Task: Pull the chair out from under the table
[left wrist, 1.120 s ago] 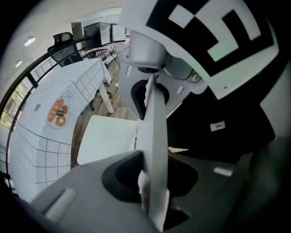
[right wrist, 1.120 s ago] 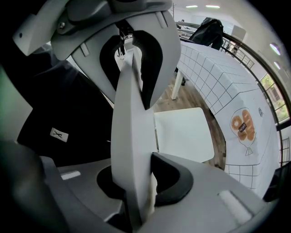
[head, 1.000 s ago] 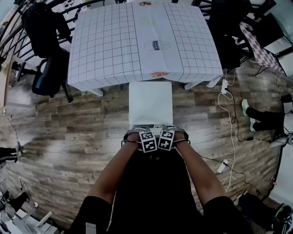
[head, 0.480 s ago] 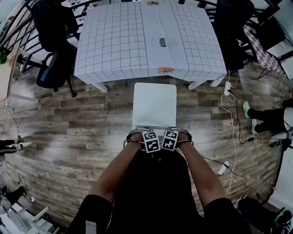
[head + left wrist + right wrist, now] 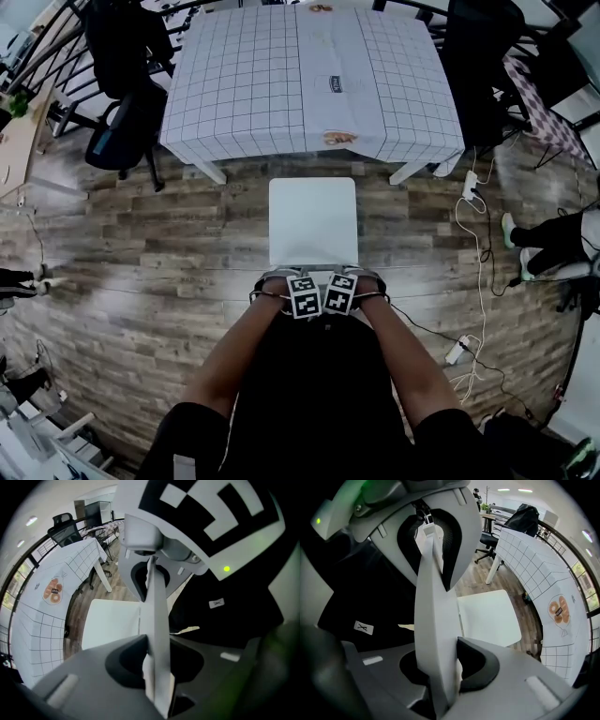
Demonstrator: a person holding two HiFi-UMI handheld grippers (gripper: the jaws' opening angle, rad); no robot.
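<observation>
The chair's [image 5: 312,220] legs are hidden beneath its seat, and the desk's [image 5: 234,94] printed logos [image 5: 335,83] are too small to read.

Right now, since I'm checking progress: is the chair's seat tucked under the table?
No, in the head view the white chair seat sits clear of the table edge, with bare floor showing between them.

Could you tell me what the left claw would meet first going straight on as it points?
The chair backrest: the left claw, pointing steeply down, is shut on its top edge, so it would probably just press further onto it.
</observation>
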